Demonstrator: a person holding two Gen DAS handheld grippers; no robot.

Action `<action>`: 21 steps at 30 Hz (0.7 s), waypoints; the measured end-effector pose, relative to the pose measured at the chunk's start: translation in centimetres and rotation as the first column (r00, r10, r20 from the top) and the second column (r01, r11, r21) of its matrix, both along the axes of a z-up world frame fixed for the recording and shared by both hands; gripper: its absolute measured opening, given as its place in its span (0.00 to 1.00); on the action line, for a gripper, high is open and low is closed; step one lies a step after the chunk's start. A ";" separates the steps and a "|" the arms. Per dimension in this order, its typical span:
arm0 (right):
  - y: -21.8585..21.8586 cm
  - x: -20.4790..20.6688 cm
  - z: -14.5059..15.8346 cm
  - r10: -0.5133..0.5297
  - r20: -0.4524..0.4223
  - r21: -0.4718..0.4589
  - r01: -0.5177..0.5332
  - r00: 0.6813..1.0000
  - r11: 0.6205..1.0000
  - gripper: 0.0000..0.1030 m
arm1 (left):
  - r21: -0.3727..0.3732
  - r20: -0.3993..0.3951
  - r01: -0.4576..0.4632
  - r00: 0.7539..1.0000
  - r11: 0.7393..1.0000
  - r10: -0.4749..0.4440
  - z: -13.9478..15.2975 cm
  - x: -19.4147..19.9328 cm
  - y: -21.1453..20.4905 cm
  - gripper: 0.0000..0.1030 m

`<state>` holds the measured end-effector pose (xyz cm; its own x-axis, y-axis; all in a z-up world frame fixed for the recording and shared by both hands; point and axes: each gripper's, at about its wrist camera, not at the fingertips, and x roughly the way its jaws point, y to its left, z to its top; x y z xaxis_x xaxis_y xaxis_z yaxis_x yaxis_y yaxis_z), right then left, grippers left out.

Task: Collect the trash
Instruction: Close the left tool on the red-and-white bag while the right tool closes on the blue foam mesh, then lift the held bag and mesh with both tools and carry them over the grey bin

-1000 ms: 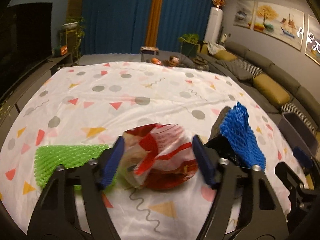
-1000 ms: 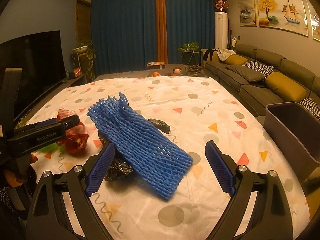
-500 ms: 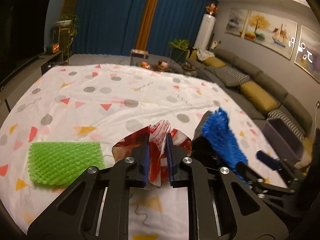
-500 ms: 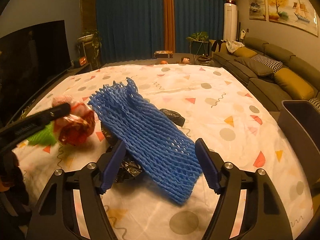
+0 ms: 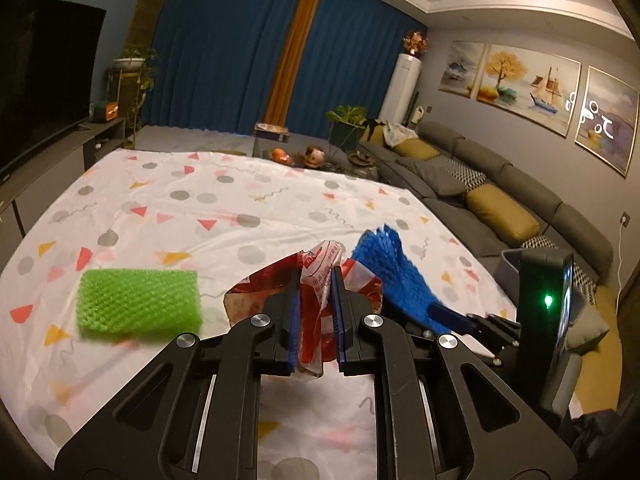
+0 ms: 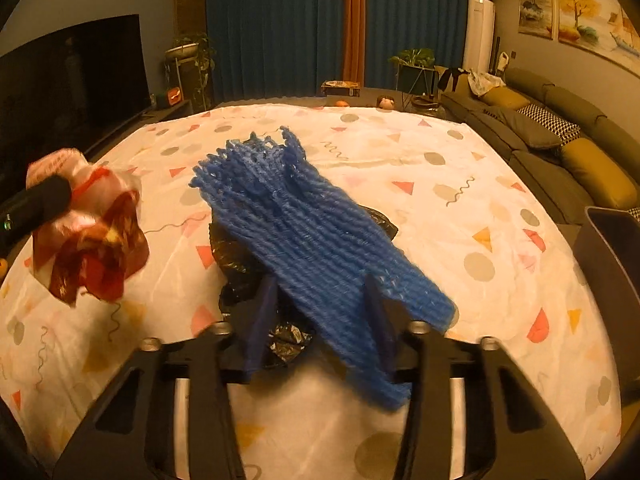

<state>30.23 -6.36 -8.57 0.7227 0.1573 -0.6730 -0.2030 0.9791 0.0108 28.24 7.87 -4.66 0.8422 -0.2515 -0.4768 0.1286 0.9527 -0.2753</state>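
My left gripper [image 5: 316,314] is shut on a crumpled red and white plastic wrapper [image 5: 320,264], which hangs clear of the cloth; it appears in the right wrist view as the wrapper [image 6: 88,240] at the left. My right gripper [image 6: 320,320] has its jaws closing on a blue foam net [image 6: 304,240], whose near end is squeezed between the pads. The blue net [image 5: 394,276] also shows just right of the wrapper. A black crumpled bag [image 6: 244,268] lies under the net. A green foam net [image 5: 138,304] rests on the cloth to the left.
The table wears a white cloth [image 5: 192,200] with coloured triangles and dots. A grey bin [image 6: 612,264] stands off its right edge, with a long sofa [image 5: 500,208] behind it. A dark television [image 6: 72,80] lines the left side.
The left jaws closed on the wrapper and lifted it off the cloth. The right jaws narrowed from wide open onto the blue net, and that gripper moved in closer over it.
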 end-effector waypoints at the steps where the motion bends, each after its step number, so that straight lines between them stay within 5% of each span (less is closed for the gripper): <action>1: 0.0 0.0 -0.1 0.002 -0.001 0.003 -0.002 1.000 1.000 0.24 | -0.004 -0.004 0.001 1.000 1.000 -0.001 -0.1 0.1 0.1 0.12; 5: -0.4 -0.9 0.4 -0.001 0.046 0.013 0.000 0.999 1.000 0.08 | -0.009 -0.012 0.002 1.000 1.000 -0.002 -0.7 0.2 0.3 0.12; 21: -4.4 -6.9 4.1 -0.100 0.179 0.077 0.088 0.979 0.993 0.06 | 0.010 -0.015 0.033 0.999 0.999 -0.033 -0.8 -1.1 -1.1 0.12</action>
